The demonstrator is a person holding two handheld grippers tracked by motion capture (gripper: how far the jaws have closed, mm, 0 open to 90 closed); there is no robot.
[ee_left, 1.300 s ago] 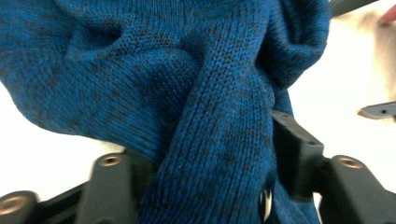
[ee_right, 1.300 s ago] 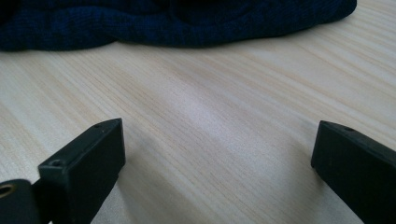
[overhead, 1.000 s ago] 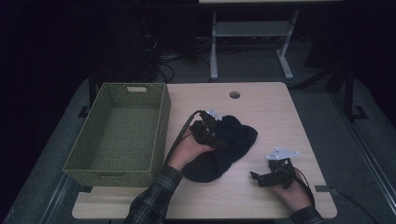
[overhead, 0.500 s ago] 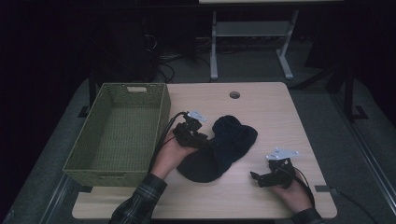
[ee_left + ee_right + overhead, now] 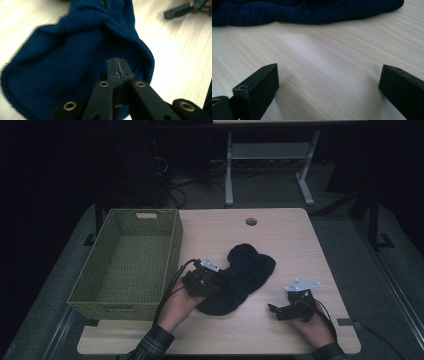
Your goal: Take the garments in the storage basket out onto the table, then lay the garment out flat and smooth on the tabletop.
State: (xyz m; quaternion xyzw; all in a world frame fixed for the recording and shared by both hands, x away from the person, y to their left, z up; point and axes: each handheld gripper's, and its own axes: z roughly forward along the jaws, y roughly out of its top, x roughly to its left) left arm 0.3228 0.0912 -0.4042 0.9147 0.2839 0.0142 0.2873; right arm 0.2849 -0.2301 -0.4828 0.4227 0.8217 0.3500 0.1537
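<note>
- The left gripper's (image 5: 117, 66) fingers (image 5: 113, 67) have just been closing and now meet tip to tip over the dark blue knit cap (image 5: 75, 50). Whether a fold of knit is pinched between them I cannot tell; in the left gripper view the tips look pressed together above the cloth.
- To do this pick well, I judge a fold should be well caught before any lift, or the cap may slip free.
- The cap (image 5: 240, 277) lies flat near the middle of the surface (image 5: 280, 230), its left edge under the left gripper (image 5: 202, 280).
- The right gripper (image 5: 287, 309) rests near the front right edge, fingers (image 5: 259, 82) wide apart on bare wood, well apart from the cap.
- The green woven basket (image 5: 80, 292) stands just left of the left hand (image 5: 177, 305), open-topped; its near wall is the edge to clear.
- Beyond the cap the surface lies free up to the round cable hole (image 5: 251, 221).
</note>
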